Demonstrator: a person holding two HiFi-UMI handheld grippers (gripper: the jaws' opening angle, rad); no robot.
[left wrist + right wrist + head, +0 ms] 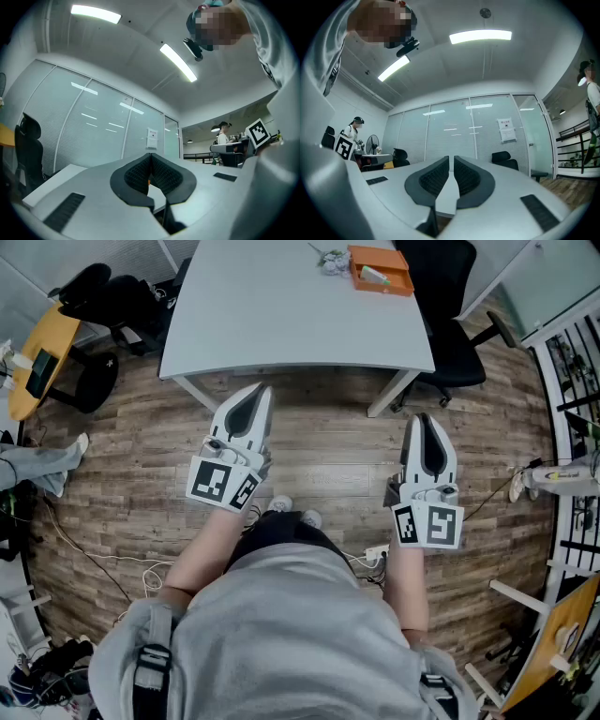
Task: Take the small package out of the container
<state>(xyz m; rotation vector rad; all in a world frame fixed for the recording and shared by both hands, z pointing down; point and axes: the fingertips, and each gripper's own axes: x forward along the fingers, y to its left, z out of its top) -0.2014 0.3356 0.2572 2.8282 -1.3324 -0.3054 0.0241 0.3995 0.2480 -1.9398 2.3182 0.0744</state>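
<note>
The orange container (394,282) sits at the far right corner of the white surface (281,315), the small package (373,276) lying inside it. Short of the near edge, over the wooden floor (328,465), the left hand-held gripper (262,390) and the right hand-held gripper (423,418) both have jaws together, empty.

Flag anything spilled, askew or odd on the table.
Nothing stands out. The orange container sits near the far edge of the white table with the small package inside; a crumpled wad lies beside it. The left hand-held gripper and right hand-held gripper are shut, empty, short of the table.
</note>
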